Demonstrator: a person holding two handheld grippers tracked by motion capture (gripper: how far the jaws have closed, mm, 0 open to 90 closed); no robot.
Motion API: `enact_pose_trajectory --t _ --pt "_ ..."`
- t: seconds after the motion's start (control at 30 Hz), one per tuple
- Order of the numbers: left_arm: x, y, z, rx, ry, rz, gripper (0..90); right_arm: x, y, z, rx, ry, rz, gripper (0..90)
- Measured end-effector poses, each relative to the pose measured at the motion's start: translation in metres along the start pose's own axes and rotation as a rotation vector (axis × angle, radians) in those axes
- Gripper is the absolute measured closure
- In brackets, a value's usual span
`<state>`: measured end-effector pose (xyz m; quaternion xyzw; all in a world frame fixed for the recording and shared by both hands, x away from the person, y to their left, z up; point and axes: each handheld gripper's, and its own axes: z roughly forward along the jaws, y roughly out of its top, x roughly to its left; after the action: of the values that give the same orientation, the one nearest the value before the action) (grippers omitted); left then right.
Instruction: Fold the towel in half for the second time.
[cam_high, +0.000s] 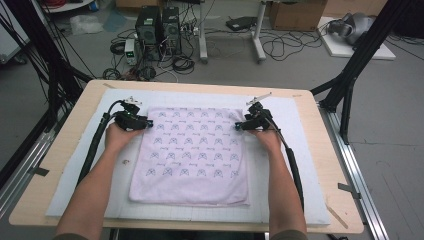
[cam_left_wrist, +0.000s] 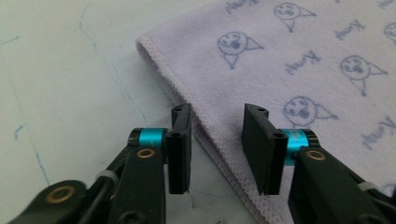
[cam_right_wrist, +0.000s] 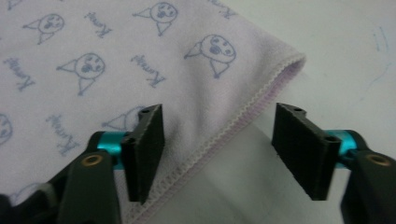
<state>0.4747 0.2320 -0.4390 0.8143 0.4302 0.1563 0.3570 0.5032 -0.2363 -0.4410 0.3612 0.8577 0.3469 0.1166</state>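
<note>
A lilac towel (cam_high: 192, 155) printed with small blue cartoon faces lies flat on the white mat. My left gripper (cam_high: 149, 123) is at the towel's far left corner. In the left gripper view its jaws (cam_left_wrist: 218, 112) stand apart over the stitched hem of the towel (cam_left_wrist: 303, 70), with a gap on both sides. My right gripper (cam_high: 237, 126) is at the far right corner. Its jaws (cam_right_wrist: 219, 112) are wider apart and straddle the hem of the towel (cam_right_wrist: 116, 60) near the corner, one over cloth, one over bare mat. Neither pair presses the cloth.
The white mat (cam_high: 280, 165) covers a wooden table (cam_high: 330, 165). Each gripper's black cable (cam_high: 95, 145) trails back along the forearm. Beyond the far edge are computer towers (cam_high: 157, 30), floor cables and a black frame post (cam_high: 360, 55).
</note>
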Motion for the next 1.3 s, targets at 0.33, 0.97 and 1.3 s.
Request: enact_pose_trajectory --t 0.33,0.97,1.3 --pt "0.000 0.000 0.001 0.001 -0.041 -0.050 85.2 0.005 -0.008 -0.002 -0.058 0.094 0.028 83.7" --pt "-0.015 0.002 -0.065 -0.198 -0.090 0.062 85.8 0.020 0.010 -0.061 -0.164 0.157 -0.032 85.3" --pt "-0.042 -0.059 -0.085 -0.190 -0.164 0.078 85.8 0.056 -0.035 -0.075 -0.108 0.224 -0.048 85.2"
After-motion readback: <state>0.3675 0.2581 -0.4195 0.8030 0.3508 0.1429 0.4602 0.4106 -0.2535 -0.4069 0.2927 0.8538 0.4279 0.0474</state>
